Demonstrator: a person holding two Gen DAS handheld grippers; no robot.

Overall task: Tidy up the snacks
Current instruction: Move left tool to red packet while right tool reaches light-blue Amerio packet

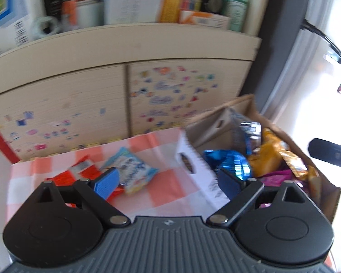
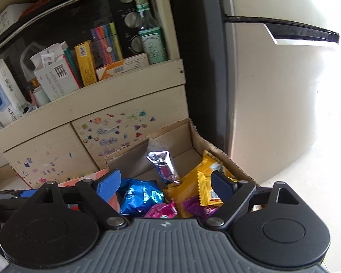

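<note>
Two loose snacks, a pale blue-and-white foil packet [image 1: 130, 170] and a red wrapped bar [image 1: 79, 174], lie on the checked desk [image 1: 170, 195] beside the brown cardboard box [image 2: 218, 152] of snacks. Risk: crumpling slippery foil, or snagging the box's white flap [image 1: 193, 166]. Both tools, left [image 1: 168, 182] and right [image 2: 166, 183], tilt downward, jaws wide, empty.

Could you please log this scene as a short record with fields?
surface: checked cloth
loose snacks: light blue packet, red packet, both on the cloth
container: cardboard box, open, to the right of the cloth
box contents: blue bag, yellow packets, silver pouch, purple and pink packs
left gripper: jaws open, empty, above the cloth
right gripper: jaws open, empty, above the box
</note>
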